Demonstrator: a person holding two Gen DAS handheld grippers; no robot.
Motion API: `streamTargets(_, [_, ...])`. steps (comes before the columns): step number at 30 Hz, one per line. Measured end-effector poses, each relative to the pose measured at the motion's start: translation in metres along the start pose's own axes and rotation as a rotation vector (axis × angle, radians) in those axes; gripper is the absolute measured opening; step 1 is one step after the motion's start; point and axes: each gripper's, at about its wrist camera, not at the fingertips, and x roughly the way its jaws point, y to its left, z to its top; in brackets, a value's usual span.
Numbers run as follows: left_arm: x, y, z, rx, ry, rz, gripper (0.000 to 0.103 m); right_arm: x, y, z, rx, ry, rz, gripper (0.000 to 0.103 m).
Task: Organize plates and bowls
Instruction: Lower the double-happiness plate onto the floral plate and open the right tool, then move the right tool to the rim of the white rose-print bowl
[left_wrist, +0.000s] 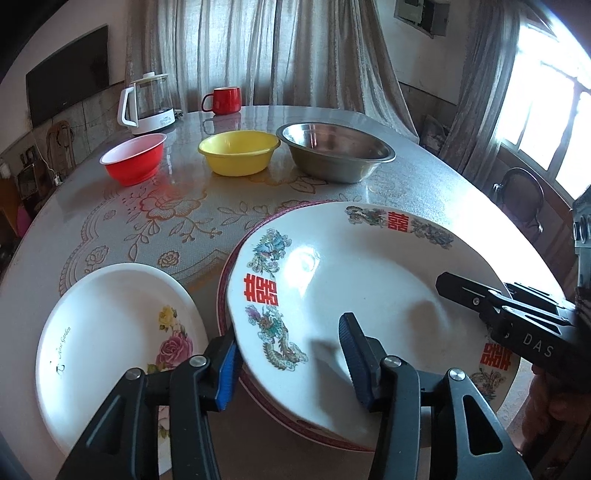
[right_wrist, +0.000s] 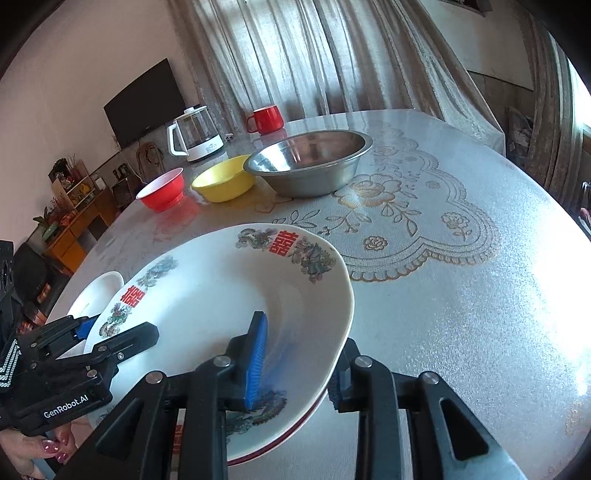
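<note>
Dragon plate (left_wrist: 351, 280) sits stacked on a red-rimmed plate (left_wrist: 221, 288), whose edge barely shows. Left gripper (left_wrist: 291, 362) straddles the dragon plate's left rim, jaws parted, pads off it. Right gripper (right_wrist: 295, 369) straddles its right rim, narrower gap; contact there is hard to read, probably loose. Rose plate (left_wrist: 110, 332) lies just left of the dragon plate, apart. Red bowl (left_wrist: 133, 158), yellow bowl (left_wrist: 238, 151) and steel bowl (left_wrist: 334, 151) stand in a row beyond it. Step looks like stacking plates, top one just set. Next: back both grippers clear, take the rose plate.
</note>
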Motion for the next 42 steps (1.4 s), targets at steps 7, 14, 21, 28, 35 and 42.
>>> streamTargets(7, [-0.007, 0.002, -0.003, -0.008, -0.008, -0.021, 0.050, -0.024, -0.003, -0.011, 0.046, 0.018, 0.062, 0.031])
streamTargets(14, [-0.016, -0.001, -0.006, 0.037, -0.032, 0.024, 0.050, -0.036, -0.003, -0.027, 0.024, 0.079, 0.049, 0.034])
streamTargets(21, [-0.013, 0.002, -0.002, 0.037, -0.032, 0.029, 0.049, -0.032, -0.001, -0.024, 0.015, 0.066, 0.016, 0.029])
streamTargets(28, [-0.009, 0.010, 0.003, -0.006, -0.029, 0.013, 0.050, -0.021, 0.003, -0.012, -0.032, 0.049, -0.072, 0.028])
streamTargets(35, [-0.033, 0.021, 0.003, -0.039, -0.095, -0.007, 0.076, -0.015, 0.018, -0.011, -0.133, 0.026, -0.189, 0.035])
streamTargets(42, [-0.064, 0.061, 0.001, -0.134, -0.163, 0.044, 0.091, -0.047, 0.019, -0.002, -0.078, -0.094, -0.183, 0.037])
